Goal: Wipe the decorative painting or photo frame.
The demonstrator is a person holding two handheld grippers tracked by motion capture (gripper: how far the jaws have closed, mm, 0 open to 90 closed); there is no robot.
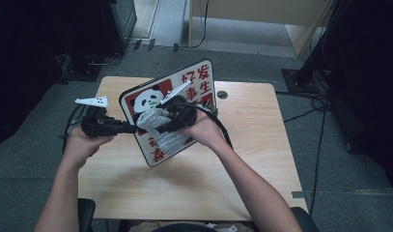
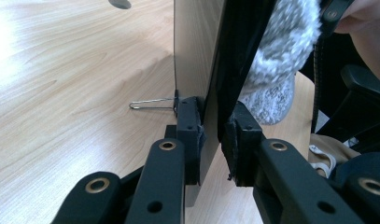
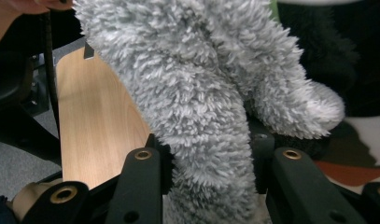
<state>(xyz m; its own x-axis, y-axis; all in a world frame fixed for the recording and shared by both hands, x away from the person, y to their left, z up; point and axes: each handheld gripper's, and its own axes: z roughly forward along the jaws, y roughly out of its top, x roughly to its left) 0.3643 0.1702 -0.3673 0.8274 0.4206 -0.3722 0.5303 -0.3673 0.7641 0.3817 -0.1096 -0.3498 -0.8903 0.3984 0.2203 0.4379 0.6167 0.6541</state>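
1. Left gripper [image 1: 129,128]: black body, a white three-cornered plate on top, a dark cable trailing behind.
2. Right gripper [image 1: 161,129]: black, with a white plate and a looping black cable.
3. Both grippers' jaws: black bars with brass-ringed holes.
4. Both forearms are bare, no sleeves.

A tilted panda sign board [image 1: 158,99] stands on edge, fluffy grey cloth [image 1: 155,118] against it.

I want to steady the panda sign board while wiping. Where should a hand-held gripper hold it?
Probably at the panda sign board's bare left edge, coming from the left, as the left hand-held gripper does now: the panel is thin, tilted up, and the grey fluffy cloth covers its middle.
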